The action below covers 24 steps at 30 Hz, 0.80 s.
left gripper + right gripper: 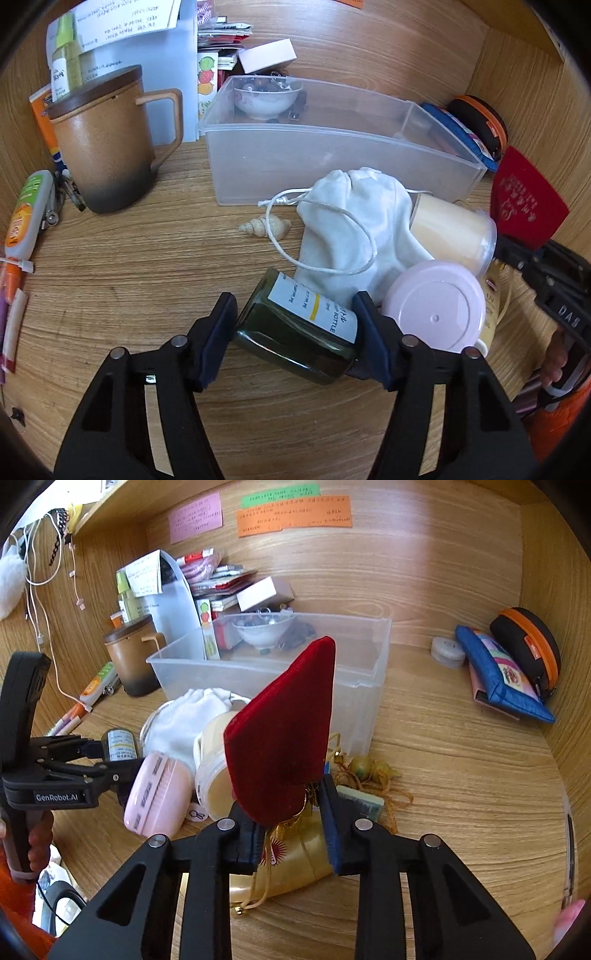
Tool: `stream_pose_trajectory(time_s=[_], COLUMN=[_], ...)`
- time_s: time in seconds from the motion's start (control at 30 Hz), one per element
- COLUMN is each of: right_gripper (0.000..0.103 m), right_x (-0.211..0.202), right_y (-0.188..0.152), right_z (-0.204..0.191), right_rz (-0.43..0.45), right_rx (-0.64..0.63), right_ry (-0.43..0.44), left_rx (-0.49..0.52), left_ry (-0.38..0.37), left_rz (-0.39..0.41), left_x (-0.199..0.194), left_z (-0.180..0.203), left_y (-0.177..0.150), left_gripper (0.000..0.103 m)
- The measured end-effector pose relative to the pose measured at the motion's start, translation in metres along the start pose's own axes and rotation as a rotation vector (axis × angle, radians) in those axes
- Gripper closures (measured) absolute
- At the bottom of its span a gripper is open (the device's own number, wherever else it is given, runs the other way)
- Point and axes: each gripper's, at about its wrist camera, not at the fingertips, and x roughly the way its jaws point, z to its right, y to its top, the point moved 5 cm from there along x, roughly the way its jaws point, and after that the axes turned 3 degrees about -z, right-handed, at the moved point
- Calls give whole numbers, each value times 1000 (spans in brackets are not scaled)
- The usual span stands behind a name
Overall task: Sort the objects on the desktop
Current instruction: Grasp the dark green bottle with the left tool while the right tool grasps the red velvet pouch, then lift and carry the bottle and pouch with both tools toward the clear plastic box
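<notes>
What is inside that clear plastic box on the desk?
The clear plastic box holds a white bowl at its far end, with small dark bits in it too small to name. The nearer part looks empty, though the red pouch covers some.

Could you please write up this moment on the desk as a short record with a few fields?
left tool: closed around a dark green bottle lying on its side
right tool: holding a red pouch raised above the desk
bin: clear plastic box, holding a white bowl
beside bottle: white drawstring bag, pink lid
loose nearby: seashell, brown mug
</notes>
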Motion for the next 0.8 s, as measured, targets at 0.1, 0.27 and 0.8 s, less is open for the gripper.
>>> stream_pose_trajectory(time_s=[0.1,0.27,0.8], right_gripper=[80,80,80], right_x=[-8,-20,-63], right_y=[1,6,18], right_z=[3,5,5], right_rz=[16,42,128], right_rx=[-5,-13,-20], right_ry=[-2,-6,6], left_rx=[1,7,69], left_ry=[22,57,149], left_rz=[18,52,194], left_x=[-6,-17,-69], left_z=[-1,0,14], left_y=[-1,2,22], left_gripper=[39,39,39])
